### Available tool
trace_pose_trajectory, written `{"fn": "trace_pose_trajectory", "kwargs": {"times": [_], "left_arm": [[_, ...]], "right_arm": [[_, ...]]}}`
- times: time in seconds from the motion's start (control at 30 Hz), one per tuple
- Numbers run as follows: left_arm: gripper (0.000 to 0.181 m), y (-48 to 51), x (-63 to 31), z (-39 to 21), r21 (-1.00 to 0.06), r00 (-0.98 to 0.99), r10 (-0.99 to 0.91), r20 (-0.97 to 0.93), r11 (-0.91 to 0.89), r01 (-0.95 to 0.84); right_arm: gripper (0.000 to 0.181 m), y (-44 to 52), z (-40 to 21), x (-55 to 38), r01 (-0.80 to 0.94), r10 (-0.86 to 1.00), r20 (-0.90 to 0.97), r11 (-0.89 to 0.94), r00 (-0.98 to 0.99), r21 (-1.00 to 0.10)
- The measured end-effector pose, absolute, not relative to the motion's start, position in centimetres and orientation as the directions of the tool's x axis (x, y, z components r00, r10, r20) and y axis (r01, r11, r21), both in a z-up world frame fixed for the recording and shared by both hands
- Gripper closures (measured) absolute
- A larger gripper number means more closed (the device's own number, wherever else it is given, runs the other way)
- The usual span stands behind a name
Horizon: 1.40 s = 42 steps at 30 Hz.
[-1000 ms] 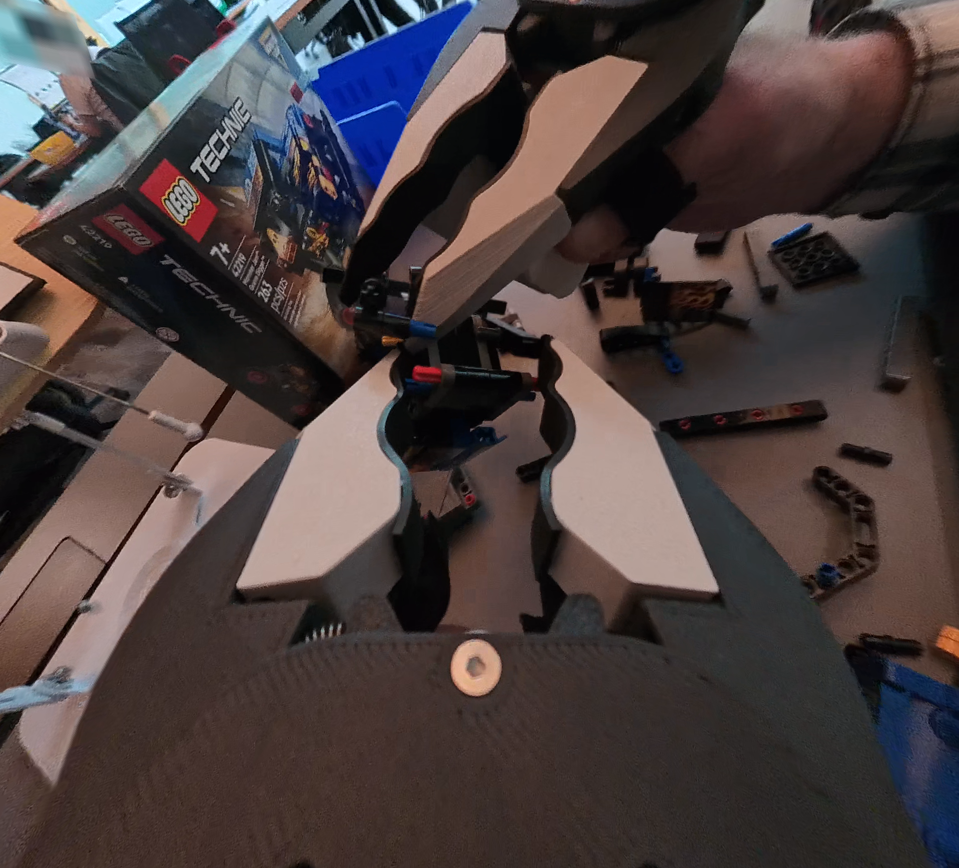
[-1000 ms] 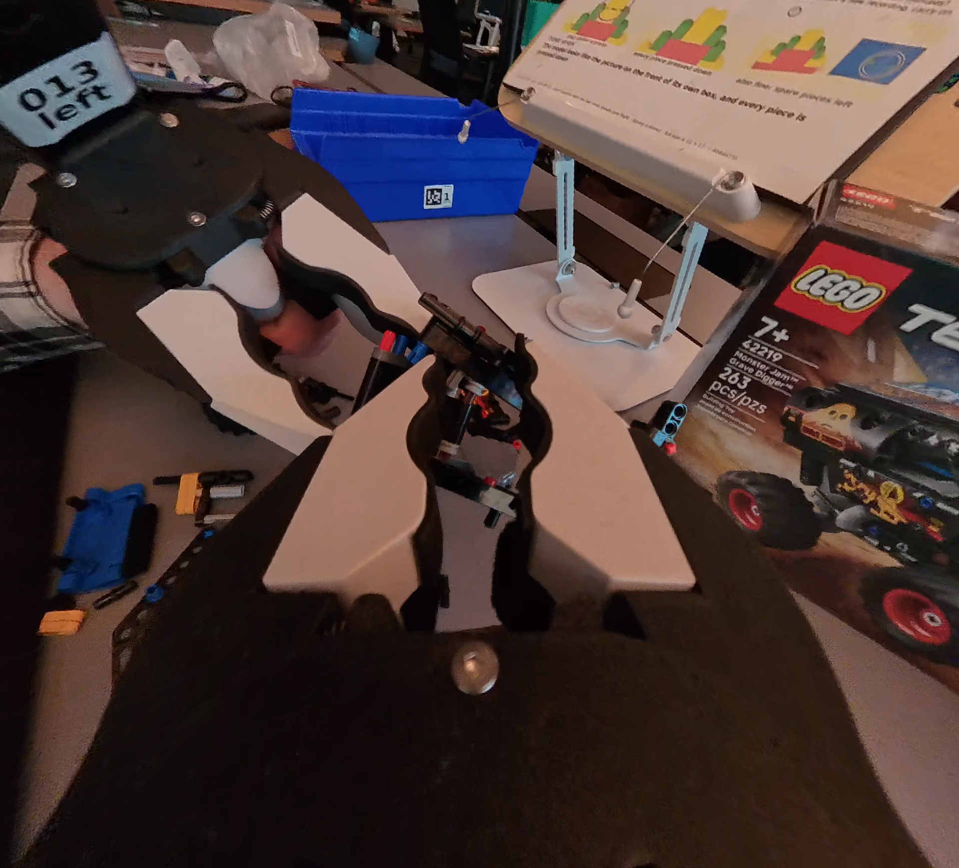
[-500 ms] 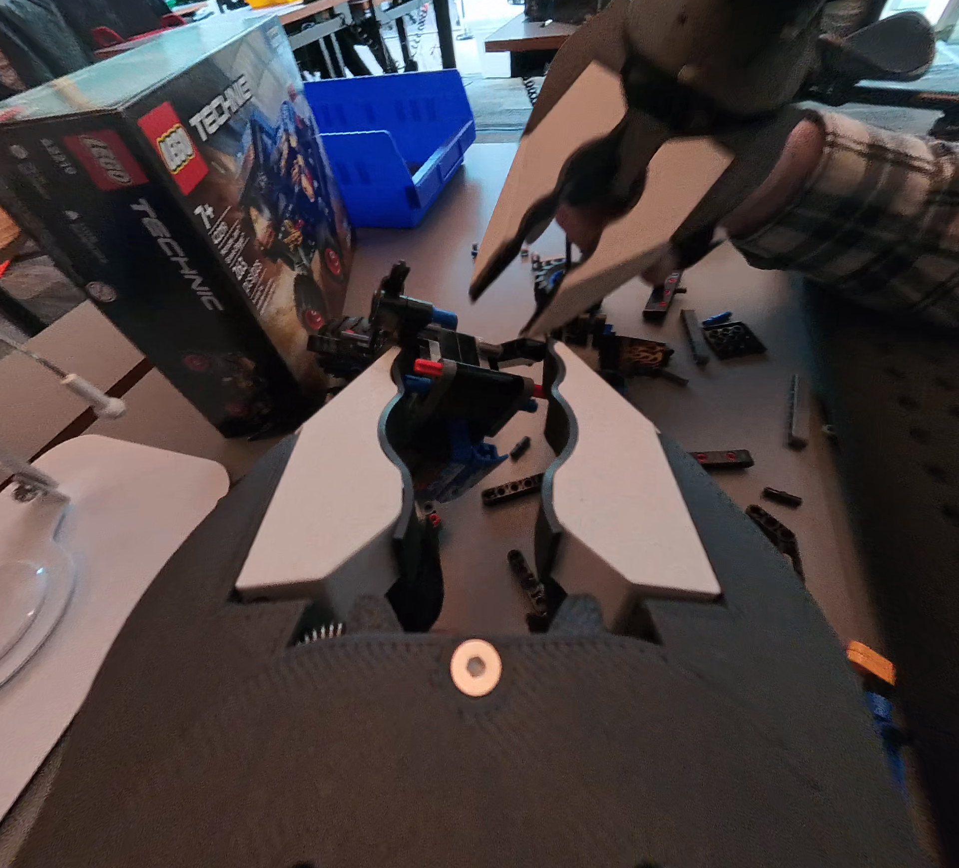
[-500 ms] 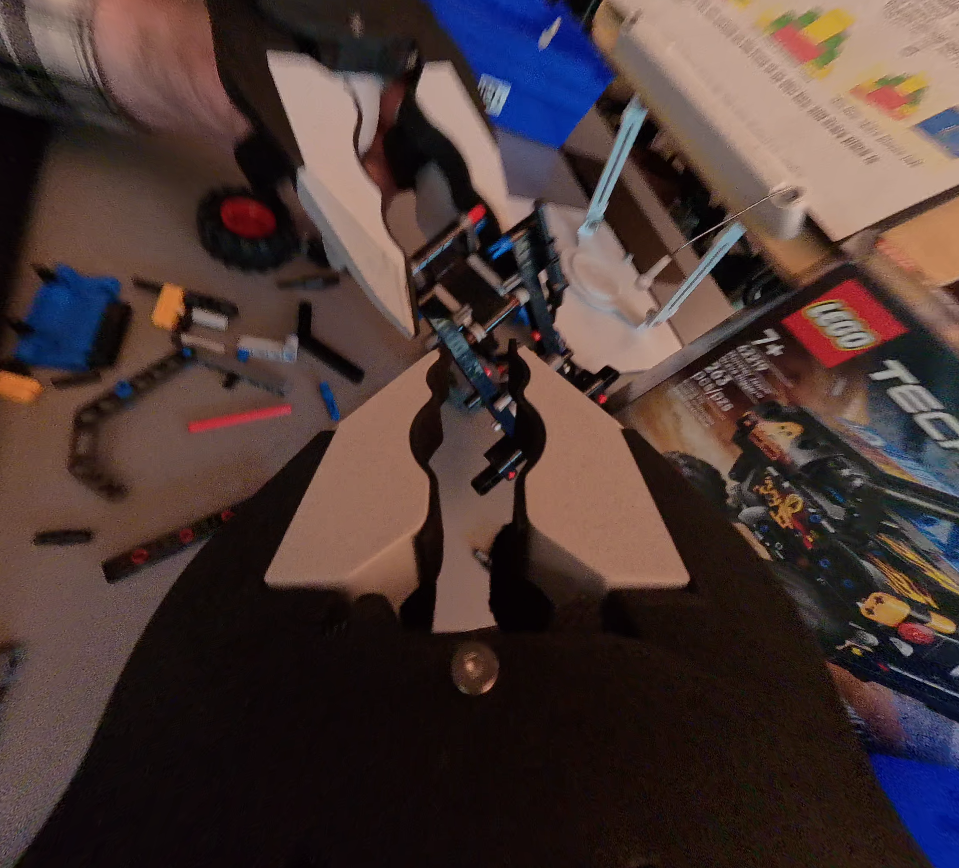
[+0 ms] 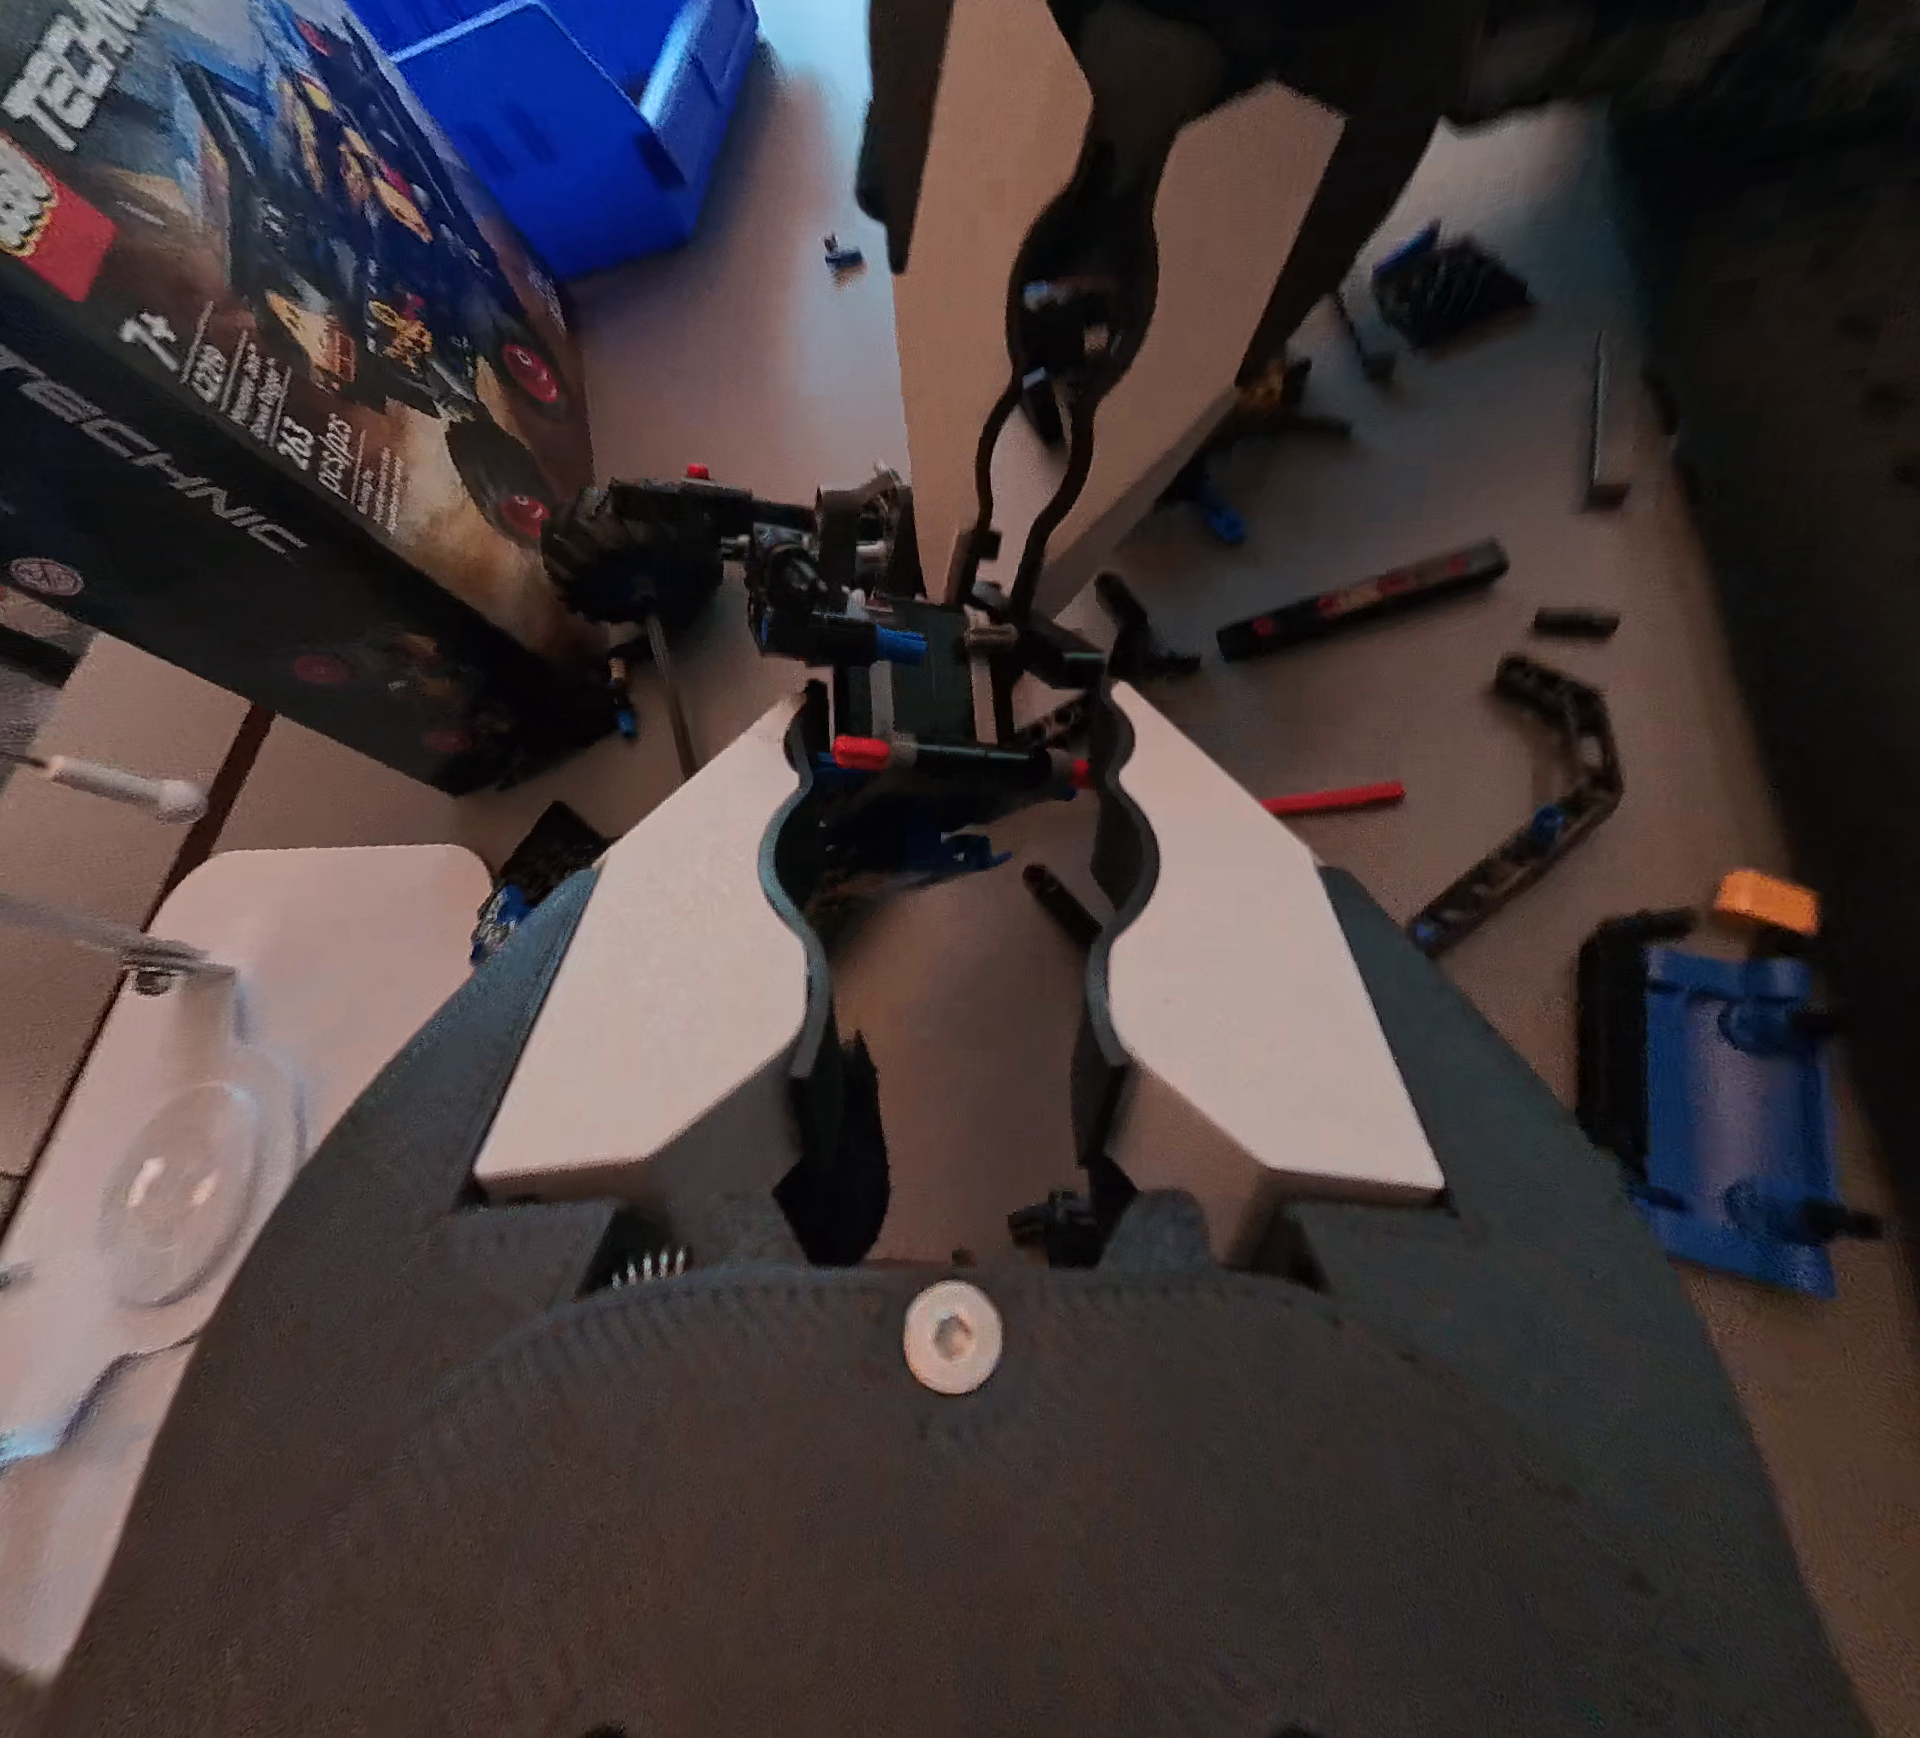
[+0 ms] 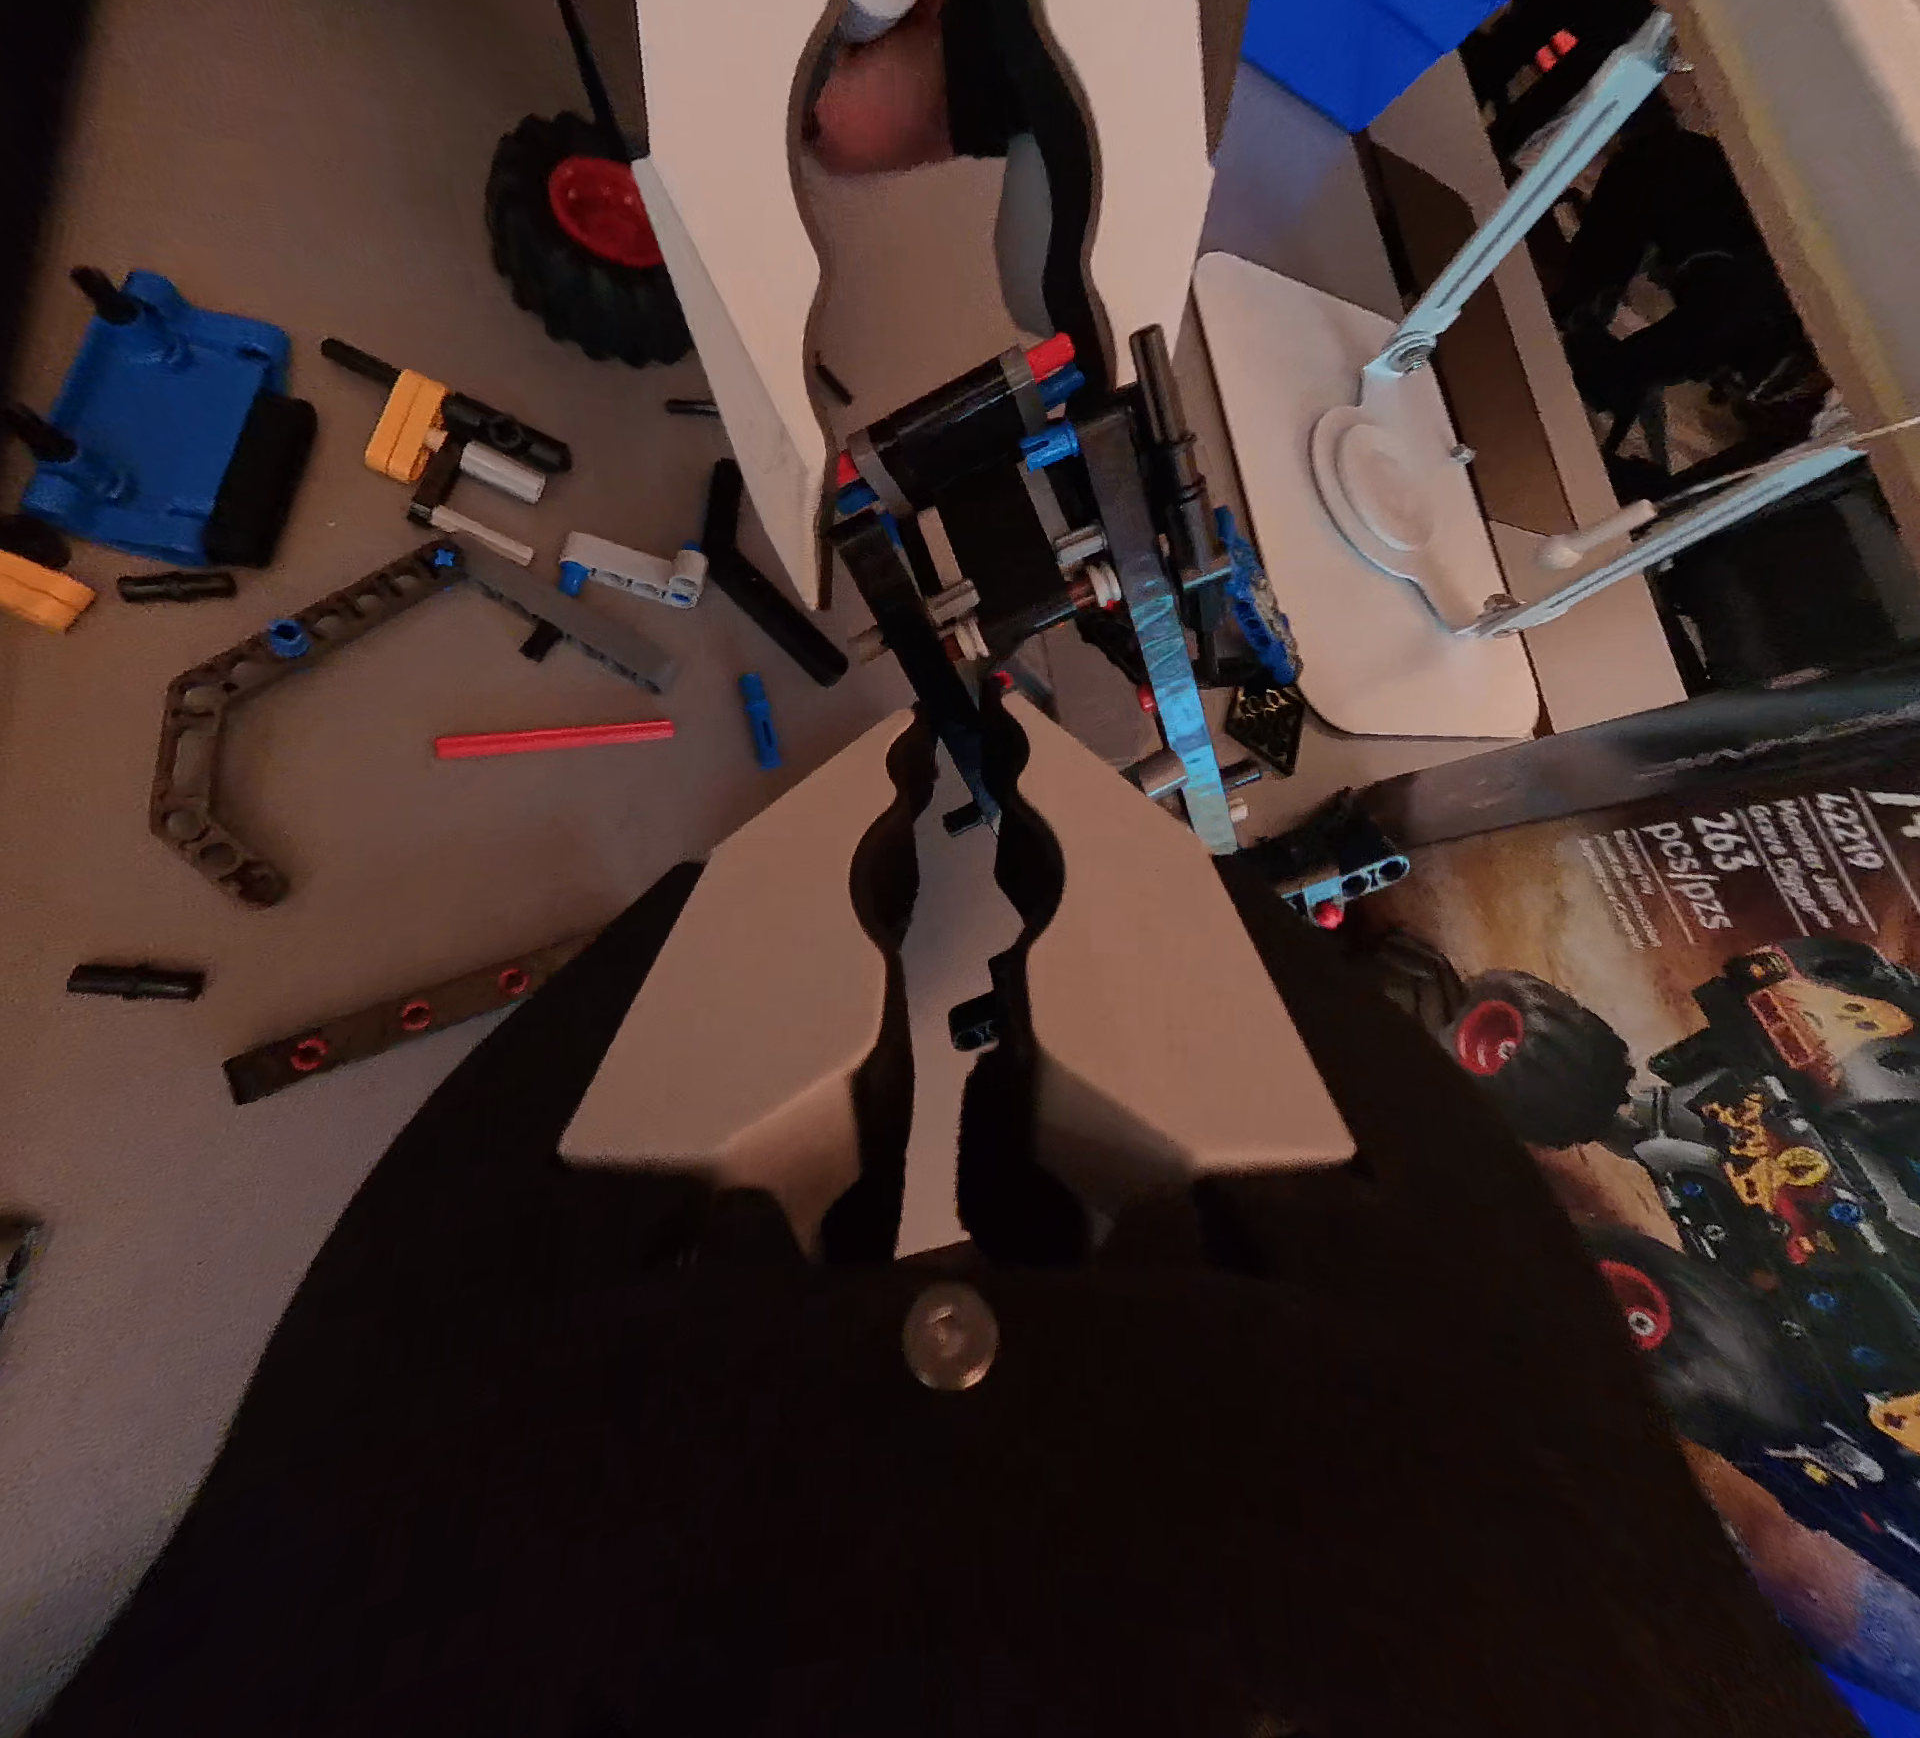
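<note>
Brick-built chassis (image 5: 914,680), partly hidden, clenched at opposite ends by left tongs (image 5: 951,732) and right tongs (image 6: 961,732); printed toy box (image 5: 239,358) cropped, lettering blurred.

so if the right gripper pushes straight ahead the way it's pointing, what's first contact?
Probably the left gripper: the right gripper is already shut on the brick assembly, and the left one holds its far side. Depth is unclear.

Counted items: two tools, left (image 5: 951,722) and right (image 6: 961,753); one partly built brick model (image 6: 1023,535); one printed toy box (image 6: 1662,1013); one blue bin (image 5: 561,47); one red-hubbed wheel (image 6: 582,234); one red axle (image 6: 554,739); one white stand (image 6: 1382,462); one worktop (image 6: 312,130).
</note>
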<state>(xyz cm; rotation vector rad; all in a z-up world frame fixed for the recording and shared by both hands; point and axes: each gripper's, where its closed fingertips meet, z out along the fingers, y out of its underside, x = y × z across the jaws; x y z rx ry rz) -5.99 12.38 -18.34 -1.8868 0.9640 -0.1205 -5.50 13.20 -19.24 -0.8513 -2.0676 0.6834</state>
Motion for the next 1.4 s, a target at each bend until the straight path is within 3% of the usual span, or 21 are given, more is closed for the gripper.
{"fn": "trace_pose_trajectory", "kwargs": {"times": [0.23, 0.4, 0.57, 0.67, 0.87, 0.93, 0.97, 1.07, 1.1, 1.13, 1.23, 1.4], "left_arm": [[0.145, 12.3, -7.9, -20.4, -0.674, 0.638, -0.647, -0.417, -0.252, -0.695], [0.144, 12.6, -8.2, -21.4, -0.662, 0.656, -0.64, -0.399, -0.294, -0.689], [0.143, 13.2, -8.0, -21.8, -0.705, 0.698, -0.637, -0.327, -0.328, -0.629], [0.144, 13.4, -7.8, -21.0, -0.718, 0.696, -0.624, -0.355, -0.295, -0.631], [0.145, 13.5, -7.8, -21.1, -0.699, 0.689, -0.616, -0.38, -0.296, -0.651], [0.145, 13.5, -7.5, -20.8, -0.706, 0.685, -0.621, -0.38, -0.285, -0.649], [0.145, 13.6, -7.3, -20.7, -0.709, 0.684, -0.623, -0.38, -0.278, -0.648], [0.145, 13.5, -6.2, -20.5, -0.72, 0.673, -0.643, -0.365, -0.263, -0.642], [0.145, 13.5, -5.9, -20.6, -0.714, 0.665, -0.65, -0.367, -0.261, -0.649], [0.146, 13.6, -6.0, -20.8, -0.7, 0.665, -0.642, -0.382, -0.269, -0.662], [0.146, 13.8, -6.3, -21.1, -0.694, 0.677, -0.629, -0.382, -0.288, -0.659], [0.151, 14.3, -5.8, -20.0, -0.727, 0.705, -0.593, -0.388, -0.273, -0.63]], "right_arm": [[0.177, 11.0, -21.9, -5.3, 0.348, 0.662, 0.475, 0.729, -0.58, -0.59], [0.177, 10.9, -23.3, -5.1, 0.375, 0.63, 0.481, 0.764, -0.61, -0.525], [0.175, 11.7, -23.0, -4.8, 0.408, 0.686, 0.433, 0.71, -0.585, -0.573], [0.16, 11.7, -21.8, -4.2, 0.404, 0.738, 0.355, 0.632, -0.574, -0.662], [0.164, 12.1, -16.7, -3.9, 0.288, 0.802, 0.328, 0.511, -0.5, -0.81], [0.162, 14.3, -16.1, -5.0, 0.303, 0.833, 0.41, 0.526, -0.371, -0.794], [0.152, 15.5, -16.8, -5.7, 0.341, 0.83, 0.459, 0.551, -0.315, -0.762], [0.151, 16.1, -19.4, -6.9, 0.403, 0.755, 0.573, 0.655, -0.318, -0.639], [0.164, 15.9, -19.1, -7.5, 0.379, 0.745, 0.595, 0.666, -0.3, -0.642], [0.166, 15.9, -19.4, -7.7, 0.384, 0.747, 0.594, 0.664, -0.299, -0.642], [0.168, 16.2, -19.9, -8.1, 0.42, 0.784, 0.551, 0.619, -0.285, -0.664], [0.166, 17.0, -19.9, -8.1, 0.46, 0.915, 0.336, 0.403, -0.224, -0.791]]}}
